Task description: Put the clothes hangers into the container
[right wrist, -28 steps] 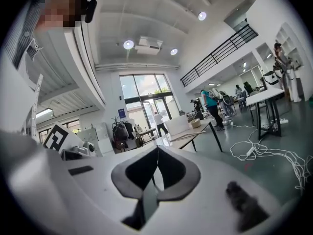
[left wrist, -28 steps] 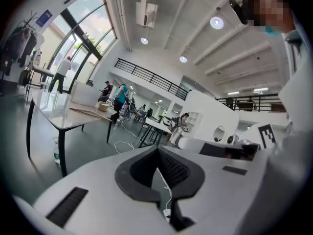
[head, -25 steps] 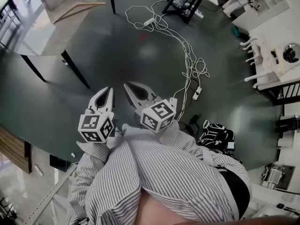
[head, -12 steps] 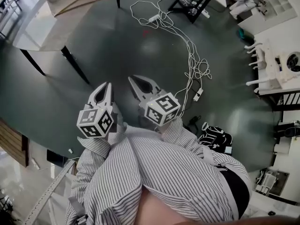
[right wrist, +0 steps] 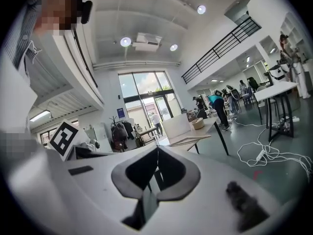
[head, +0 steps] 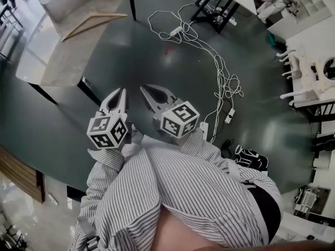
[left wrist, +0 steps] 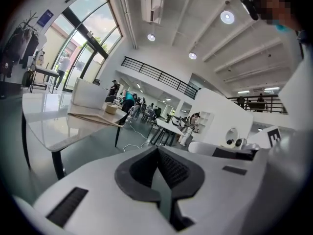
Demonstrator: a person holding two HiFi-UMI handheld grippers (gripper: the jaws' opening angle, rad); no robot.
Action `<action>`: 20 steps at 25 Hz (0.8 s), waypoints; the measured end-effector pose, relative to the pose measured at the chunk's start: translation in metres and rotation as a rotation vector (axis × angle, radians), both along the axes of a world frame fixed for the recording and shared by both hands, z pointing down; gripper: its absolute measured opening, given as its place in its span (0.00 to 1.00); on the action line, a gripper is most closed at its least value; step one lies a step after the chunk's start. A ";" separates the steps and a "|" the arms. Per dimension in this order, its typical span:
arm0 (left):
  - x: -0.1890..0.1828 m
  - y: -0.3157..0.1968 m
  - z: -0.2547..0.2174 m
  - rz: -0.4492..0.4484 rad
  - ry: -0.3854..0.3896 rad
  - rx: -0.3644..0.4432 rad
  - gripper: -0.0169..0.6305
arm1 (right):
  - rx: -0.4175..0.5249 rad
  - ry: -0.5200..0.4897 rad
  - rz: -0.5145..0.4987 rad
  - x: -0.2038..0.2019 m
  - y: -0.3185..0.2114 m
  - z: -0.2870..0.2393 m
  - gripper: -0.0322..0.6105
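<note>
Wooden clothes hangers lie flat on the white table, just beside the white container at its far end. They are well apart from us across the dark floor. Our left gripper and right gripper are held side by side in front of the striped shirt. Both have their jaws pressed together with nothing between them, and each gripper view shows them meeting on empty air.

We judge the step in hand to be the approach to the table. To do it well, we should come up square to the hangers and skirt the white cables strewn on the floor to our right. We need to open the jaws before we reach down. Since the hangers lie flat on the top, the hook end or a thin arm looks the easiest place to pinch. If the container proves light, one gripper could steady it while the other drops a hanger in.
</note>
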State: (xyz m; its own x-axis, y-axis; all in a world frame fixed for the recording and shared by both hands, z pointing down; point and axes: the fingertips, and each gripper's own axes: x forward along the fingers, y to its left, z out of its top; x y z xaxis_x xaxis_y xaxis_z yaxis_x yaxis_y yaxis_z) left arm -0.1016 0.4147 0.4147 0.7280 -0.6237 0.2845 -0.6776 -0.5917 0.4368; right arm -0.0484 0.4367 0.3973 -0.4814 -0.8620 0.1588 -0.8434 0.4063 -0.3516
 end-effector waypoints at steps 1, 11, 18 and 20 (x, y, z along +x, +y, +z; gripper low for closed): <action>0.002 -0.017 -0.002 0.012 0.005 -0.002 0.04 | -0.002 -0.001 0.004 -0.002 -0.016 -0.002 0.07; 0.005 -0.152 -0.006 0.118 0.030 0.011 0.04 | 0.010 0.037 0.094 -0.004 -0.144 -0.003 0.07; -0.004 -0.190 0.012 0.127 0.055 -0.071 0.04 | -0.058 -0.053 0.106 -0.004 -0.187 0.012 0.07; -0.003 -0.192 0.017 0.140 0.065 -0.097 0.04 | -0.060 -0.047 0.102 -0.005 -0.193 0.012 0.07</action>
State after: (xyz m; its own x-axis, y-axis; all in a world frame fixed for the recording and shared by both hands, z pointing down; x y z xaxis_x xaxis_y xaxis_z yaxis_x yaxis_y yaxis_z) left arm -0.1045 0.2222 0.4315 0.8245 -0.4872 0.2877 -0.5602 -0.6313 0.5363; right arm -0.0531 0.2440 0.4096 -0.4003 -0.8963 0.1908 -0.8611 0.2967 -0.4129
